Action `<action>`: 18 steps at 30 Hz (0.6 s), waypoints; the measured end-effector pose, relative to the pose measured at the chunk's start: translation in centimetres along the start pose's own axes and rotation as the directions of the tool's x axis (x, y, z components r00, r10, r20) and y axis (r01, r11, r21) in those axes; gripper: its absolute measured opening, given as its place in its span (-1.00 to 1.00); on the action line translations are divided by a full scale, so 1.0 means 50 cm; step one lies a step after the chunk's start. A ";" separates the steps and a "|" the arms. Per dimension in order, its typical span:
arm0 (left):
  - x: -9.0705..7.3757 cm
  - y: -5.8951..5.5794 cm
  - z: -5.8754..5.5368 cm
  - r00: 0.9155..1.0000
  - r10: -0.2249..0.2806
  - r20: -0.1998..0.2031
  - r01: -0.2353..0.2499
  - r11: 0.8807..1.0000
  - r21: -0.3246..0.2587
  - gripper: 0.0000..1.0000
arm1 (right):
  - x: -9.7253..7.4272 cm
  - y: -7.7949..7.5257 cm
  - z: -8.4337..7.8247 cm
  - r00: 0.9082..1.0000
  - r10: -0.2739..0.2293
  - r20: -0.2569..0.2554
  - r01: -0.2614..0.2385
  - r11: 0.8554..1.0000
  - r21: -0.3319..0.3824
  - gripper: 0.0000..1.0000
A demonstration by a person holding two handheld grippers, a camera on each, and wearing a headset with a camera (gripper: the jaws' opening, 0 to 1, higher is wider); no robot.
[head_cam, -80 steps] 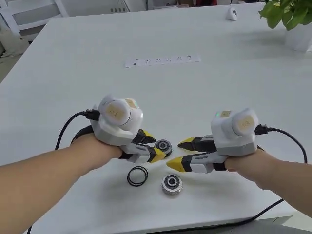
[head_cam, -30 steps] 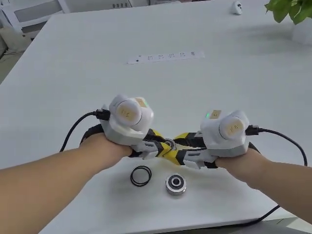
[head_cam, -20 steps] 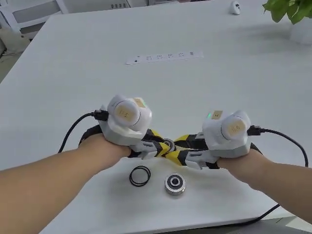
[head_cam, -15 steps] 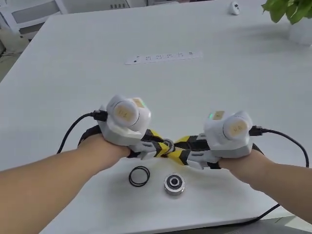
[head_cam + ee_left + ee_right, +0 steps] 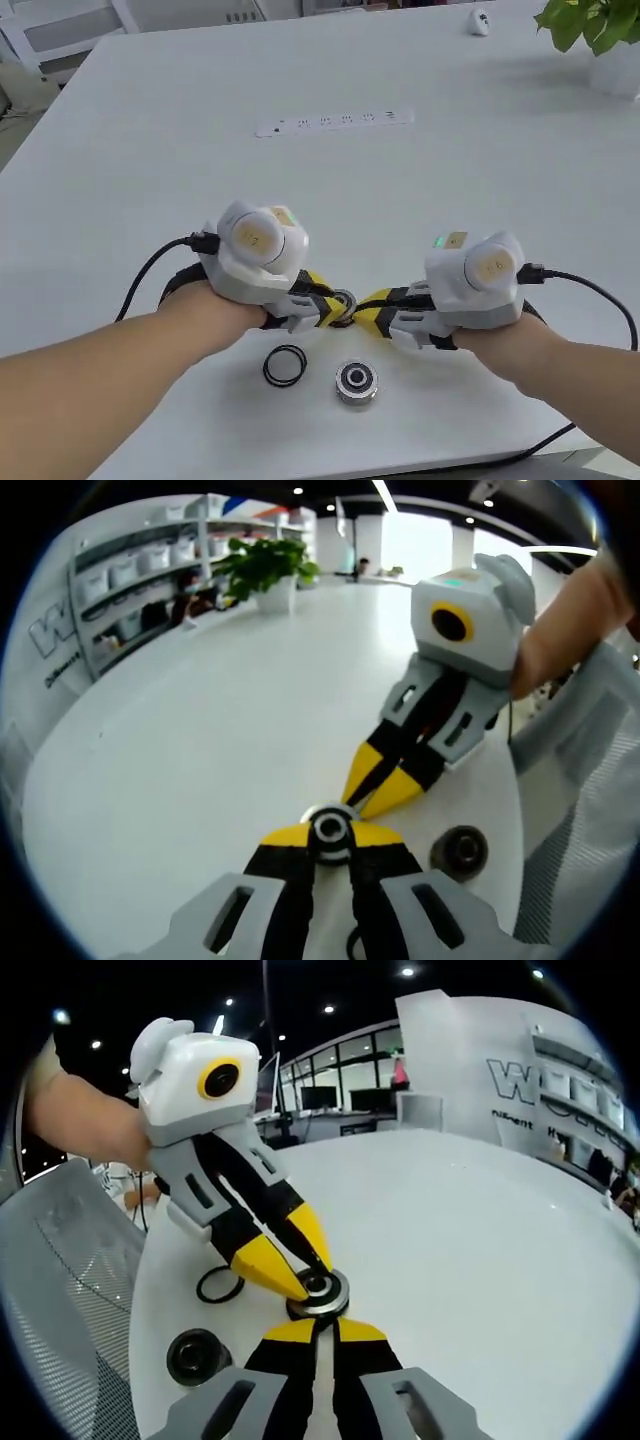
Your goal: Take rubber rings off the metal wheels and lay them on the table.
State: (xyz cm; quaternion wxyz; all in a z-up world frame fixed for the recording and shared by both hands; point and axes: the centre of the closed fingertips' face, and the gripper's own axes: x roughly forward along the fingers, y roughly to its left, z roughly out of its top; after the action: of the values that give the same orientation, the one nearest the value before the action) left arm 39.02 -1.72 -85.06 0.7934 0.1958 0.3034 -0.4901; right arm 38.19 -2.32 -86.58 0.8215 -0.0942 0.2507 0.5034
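A small metal wheel [image 5: 343, 301] with a dark rubber ring on its rim hangs just above the white table [image 5: 200, 150], between both grippers. My left gripper [image 5: 326, 309] is shut on this wheel [image 5: 330, 828], its yellow tips clamping both sides. My right gripper [image 5: 364, 304] comes from the opposite side and is shut at the wheel's [image 5: 318, 1291] near rim, where the ring runs; its tips [image 5: 315, 1332] touch the edge. In the left gripper view the right gripper [image 5: 372, 798] points at the wheel. Two loose black rings [image 5: 284, 365] lie on the table, and a second wheel [image 5: 356, 381] stands beside them.
A white power strip [image 5: 333, 122] lies across the middle of the table. A potted plant [image 5: 590, 25] stands at the far right corner, and a small white object [image 5: 479, 22] at the far edge. Black cables [image 5: 150, 268] trail from both grippers. The near table edge is close below the wheels.
Since 2.7 s ago my right gripper has moved left to the held wheel and shut on its rim. Over the last second both grippers stay joined at the wheel, barely shifting.
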 end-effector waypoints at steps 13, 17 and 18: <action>0.000 0.002 -0.001 1.000 0.001 -0.003 -0.001 1.000 0.003 -0.76 | -0.016 -0.008 0.008 0.999 -0.016 0.031 0.013 0.996 0.088 -1.00; 0.000 0.000 -0.001 1.000 0.004 -0.008 -0.004 1.000 0.006 -0.76 | -0.019 -0.011 0.011 0.999 -0.020 0.051 0.012 0.989 0.150 -1.00; -0.001 -0.001 -0.001 1.000 0.004 -0.010 -0.004 1.000 0.007 -0.76 | -0.019 -0.012 0.012 0.998 -0.021 0.052 0.013 0.987 0.158 -1.00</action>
State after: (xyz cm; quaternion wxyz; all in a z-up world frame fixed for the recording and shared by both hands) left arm 38.92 -1.68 -85.09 0.7922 0.2014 0.3052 -0.4886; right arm 38.52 -3.12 -85.65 0.8370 -0.0176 0.2669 0.4773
